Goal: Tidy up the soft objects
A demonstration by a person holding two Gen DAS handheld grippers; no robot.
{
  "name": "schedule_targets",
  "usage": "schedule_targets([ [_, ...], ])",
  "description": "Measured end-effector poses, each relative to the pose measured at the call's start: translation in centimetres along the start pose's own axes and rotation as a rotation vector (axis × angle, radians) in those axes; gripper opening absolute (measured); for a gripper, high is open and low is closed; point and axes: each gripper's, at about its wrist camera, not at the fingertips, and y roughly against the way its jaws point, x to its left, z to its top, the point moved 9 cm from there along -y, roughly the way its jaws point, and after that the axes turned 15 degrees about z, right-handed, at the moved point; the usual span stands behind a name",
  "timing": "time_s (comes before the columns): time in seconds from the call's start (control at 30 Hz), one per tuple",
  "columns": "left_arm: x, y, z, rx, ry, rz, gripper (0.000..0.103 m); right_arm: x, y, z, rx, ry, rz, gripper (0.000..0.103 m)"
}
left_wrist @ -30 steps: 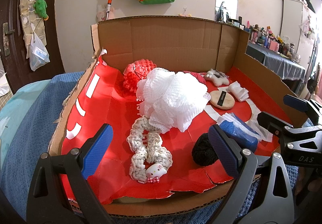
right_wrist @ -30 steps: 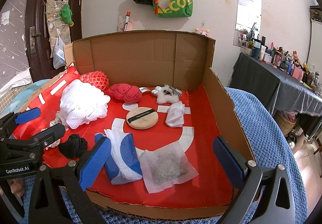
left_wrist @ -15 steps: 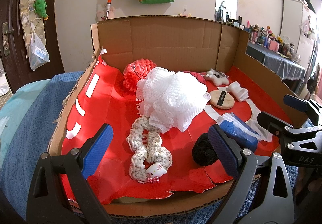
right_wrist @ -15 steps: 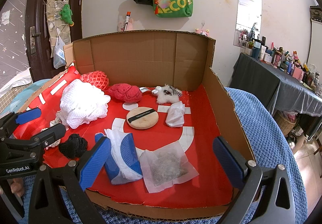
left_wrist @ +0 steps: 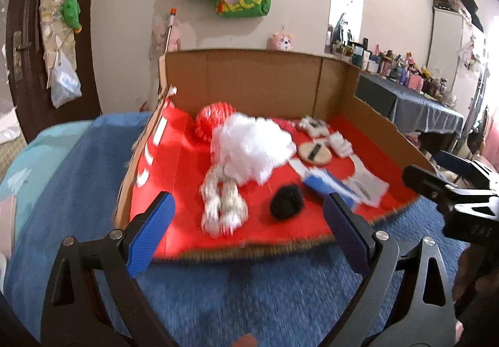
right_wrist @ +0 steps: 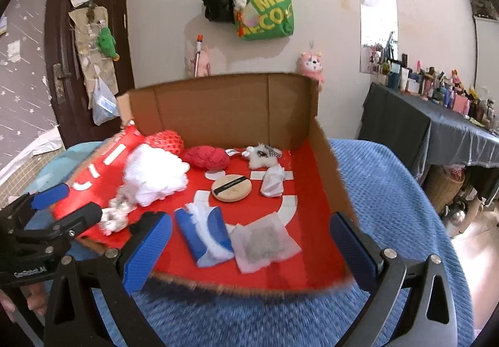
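Soft items, among them a white mesh puff (left_wrist: 252, 147) and black yarn ball (left_wrist: 286, 205), lie scattered inside the red-lined cardboard box (right_wrist: 330, 159). Left gripper (left_wrist: 248, 237) and right gripper (right_wrist: 249, 250) hang before its open front edge over the blue blanket (right_wrist: 389, 191), jaws spread, empty.

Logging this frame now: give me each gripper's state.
Left gripper: open, holding nothing.
Right gripper: open, holding nothing.

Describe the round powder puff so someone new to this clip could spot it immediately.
Start at the open cardboard box with the red floor, sitting on the blue blanket. Near the middle of that floor, right of the big white mesh pouf and beside a small crumpled white item, lies the powder puff. It is the only flat tan disc, crossed by a black band.
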Motion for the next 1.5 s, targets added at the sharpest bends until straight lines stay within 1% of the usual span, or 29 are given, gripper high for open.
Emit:
schedule_targets([
  [0.07, -0.2, 0.9, -1.5, 0.039, -0.001, -0.011, 0.097, 0.5, 1.4, -0.6, 0.012, -0.004, -0.005, 0.103],
  [0.13, -0.1, 1.1, -2.9, 0.083, -0.004, -0.007, 0.097, 1.0, 2.3, -1.5, 0.03, -0.015, 0.004, 0.103],
  [0.2, -0.1, 0.9, -4.3, 0.126, -0.008, 0.004, 0.097, 1.2, 2.7, -2.9, 0.072, -0.02, -0.01, 0.103],
  [0.23, -0.3, 0.9, -5.2, 0.152, -0.009, 0.007, 0.097, 1.3, 2.6, -3.8, 0.094, -0.022, -0.015, 0.103],
  [0.33, -0.2, 0.2, -6.8, 0.205, -0.018, 0.014, 0.097, 1.4, 2.1, -6.2, 0.154, -0.035, -0.019, 0.103],
  [0.5, -0.5, -0.7, -8.8, 0.262, -0.035, 0.044, 0.097, 0.9, 1.2, -9.3, 0.245, -0.047, -0.056, 0.103],
  [0.6, -0.6, -0.9, -9.2, 0.27, -0.056, 0.074, 0.097, 0.5, 0.8, -10.3, 0.281, -0.043, -0.089, 0.103],
  [0.77, -0.6, -1.2, -9.5, 0.279, -0.075, 0.094, 0.099, -0.1, 0.2, -11.5, 0.33, -0.074, -0.114, 0.103],
  [0.93, -0.8, -1.6, -9.4, 0.284, -0.078, 0.103, 0.101, -1.2, 0.0, -12.0, 0.346, -0.136, -0.106, 0.103],
  [1.1, -0.8, -2.0, -9.3, 0.29, -0.077, 0.109, 0.102, -1.1, -0.1, -12.1, 0.351, -0.126, -0.12, 0.103],
  [1.5, -0.6, -2.5, -9.1, 0.293, -0.068, 0.11, 0.103, -1.1, -0.3, -12.1, 0.353, -0.124, -0.123, 0.103],
])
